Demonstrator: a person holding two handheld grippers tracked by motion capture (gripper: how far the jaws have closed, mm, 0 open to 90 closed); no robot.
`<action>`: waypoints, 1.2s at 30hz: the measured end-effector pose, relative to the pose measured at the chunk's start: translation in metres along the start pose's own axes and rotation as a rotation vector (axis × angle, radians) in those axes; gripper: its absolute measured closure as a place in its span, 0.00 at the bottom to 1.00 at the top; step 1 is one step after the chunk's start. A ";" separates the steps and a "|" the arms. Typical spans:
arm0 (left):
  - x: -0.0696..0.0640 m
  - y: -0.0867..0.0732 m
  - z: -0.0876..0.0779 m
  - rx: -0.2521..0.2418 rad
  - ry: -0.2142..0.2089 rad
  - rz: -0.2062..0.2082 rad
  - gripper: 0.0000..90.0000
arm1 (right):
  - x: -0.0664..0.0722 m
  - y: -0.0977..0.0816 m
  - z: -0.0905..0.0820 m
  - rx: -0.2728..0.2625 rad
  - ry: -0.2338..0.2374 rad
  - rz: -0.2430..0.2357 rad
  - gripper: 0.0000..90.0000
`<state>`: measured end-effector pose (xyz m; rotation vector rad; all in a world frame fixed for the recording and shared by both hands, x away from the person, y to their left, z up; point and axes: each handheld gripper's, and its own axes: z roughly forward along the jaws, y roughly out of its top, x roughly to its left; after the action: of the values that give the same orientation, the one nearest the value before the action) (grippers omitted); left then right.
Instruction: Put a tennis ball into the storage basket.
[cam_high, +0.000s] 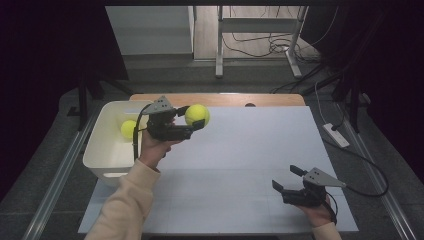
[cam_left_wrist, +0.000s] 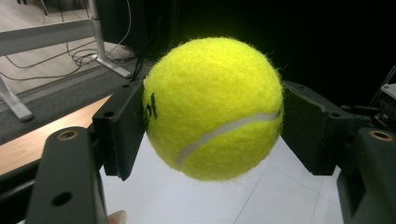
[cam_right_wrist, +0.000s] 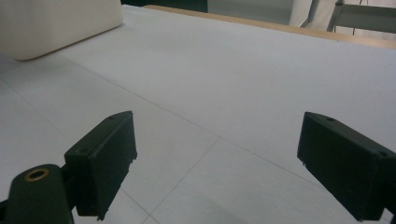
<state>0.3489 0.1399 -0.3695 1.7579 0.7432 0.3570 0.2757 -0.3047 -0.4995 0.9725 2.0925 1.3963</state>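
Note:
My left gripper (cam_high: 196, 117) is raised above the table's left side, just right of the white bin (cam_high: 100, 150), and is shut on a yellow tennis ball (cam_high: 197, 114). In the left gripper view the ball (cam_left_wrist: 213, 108) sits squeezed between both black pads (cam_left_wrist: 122, 128). A second tennis ball (cam_high: 128, 129) lies inside the bin. At the table's near right my right gripper (cam_high: 286, 178) rests low over the white surface. Its jaws stand wide apart with nothing between them, as the right gripper view shows (cam_right_wrist: 217, 161).
The white tabletop (cam_high: 250, 145) spreads between the two hands, with a wooden edge (cam_high: 220, 99) at the back. A power strip (cam_high: 336, 135) and cables lie on the floor to the right. Desk legs (cam_high: 219, 45) stand beyond the table.

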 end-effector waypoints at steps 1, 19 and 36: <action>0.000 0.000 -0.001 -0.001 0.003 -0.003 0.31 | 0.000 0.000 0.000 0.000 0.000 0.000 0.13; 0.012 0.000 -0.020 -0.013 0.049 -0.015 0.31 | 0.000 0.001 0.000 -0.002 0.000 0.001 0.13; 0.022 -0.002 -0.035 -0.025 0.097 -0.028 0.31 | 0.000 0.001 0.000 -0.001 0.002 0.001 0.13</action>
<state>0.3448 0.1807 -0.3634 1.7149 0.8283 0.4328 0.2759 -0.3040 -0.4991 0.9715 2.0929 1.3998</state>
